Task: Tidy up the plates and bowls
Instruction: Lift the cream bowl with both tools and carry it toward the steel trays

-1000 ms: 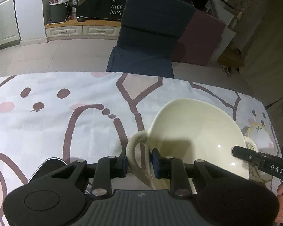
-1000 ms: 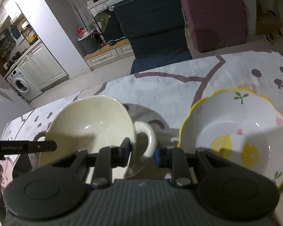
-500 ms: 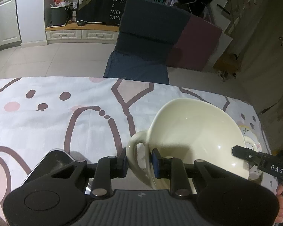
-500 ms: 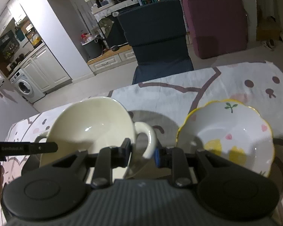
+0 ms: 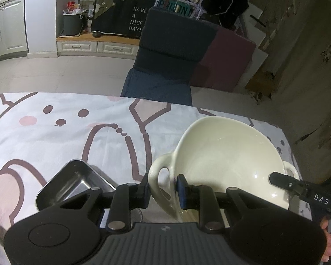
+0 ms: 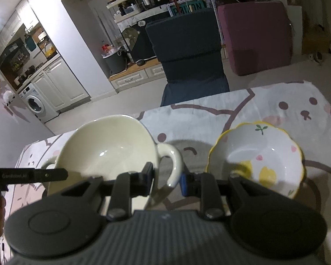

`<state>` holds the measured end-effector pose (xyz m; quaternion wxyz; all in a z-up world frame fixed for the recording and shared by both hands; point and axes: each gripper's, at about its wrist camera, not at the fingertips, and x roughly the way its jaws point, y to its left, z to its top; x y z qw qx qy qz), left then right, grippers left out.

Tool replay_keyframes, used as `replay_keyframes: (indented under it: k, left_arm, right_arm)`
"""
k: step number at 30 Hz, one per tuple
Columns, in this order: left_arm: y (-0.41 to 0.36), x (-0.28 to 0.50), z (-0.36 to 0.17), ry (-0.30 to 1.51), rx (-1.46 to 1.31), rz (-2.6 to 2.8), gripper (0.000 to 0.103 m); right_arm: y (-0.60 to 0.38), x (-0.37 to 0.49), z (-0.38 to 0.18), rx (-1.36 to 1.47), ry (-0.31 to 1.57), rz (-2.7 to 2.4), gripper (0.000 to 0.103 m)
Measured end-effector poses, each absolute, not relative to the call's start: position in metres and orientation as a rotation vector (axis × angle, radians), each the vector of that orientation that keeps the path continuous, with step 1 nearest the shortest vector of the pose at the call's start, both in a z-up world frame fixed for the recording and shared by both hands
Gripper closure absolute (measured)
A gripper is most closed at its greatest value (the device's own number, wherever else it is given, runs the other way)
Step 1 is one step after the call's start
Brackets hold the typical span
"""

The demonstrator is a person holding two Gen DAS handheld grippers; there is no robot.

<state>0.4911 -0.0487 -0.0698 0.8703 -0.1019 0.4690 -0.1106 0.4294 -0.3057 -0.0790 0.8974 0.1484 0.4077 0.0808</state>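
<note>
A cream two-handled bowl (image 5: 227, 154) hangs above the patterned tablecloth (image 5: 77, 128), carried by both grippers. My left gripper (image 5: 163, 190) is shut on its left loop handle. My right gripper (image 6: 166, 178) is shut on the opposite handle of the same cream bowl (image 6: 112, 150). Each wrist view shows the other gripper's finger reaching in from the side. A white scalloped bowl (image 6: 260, 156) with a yellow rim and fruit pattern rests on the cloth to the right, below the right gripper. Nothing lies in the cream bowl.
A square steel tray (image 5: 77, 183) sits on the table under the left gripper. A dark blue chair (image 5: 172, 55) stands at the table's far edge, with a maroon cushion (image 6: 256, 37) behind it. The table's right edge lies just beyond the cream bowl.
Both grippers have risen with the cream bowl between them. The table looks farther below, the steel tray has come into view under the left gripper, and the scalloped bowl appears smaller.
</note>
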Motion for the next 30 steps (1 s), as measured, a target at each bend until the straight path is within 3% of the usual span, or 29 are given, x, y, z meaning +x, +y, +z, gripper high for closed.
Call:
replay_keyframes:
  k: [30]
  left_arm:
    - [-0.004,0.351,-0.015,0.924,-0.243,-0.228,0.080]
  right_arm:
    - [-0.285,0.336,-0.043,0.289,0.790,0.220,0.074]
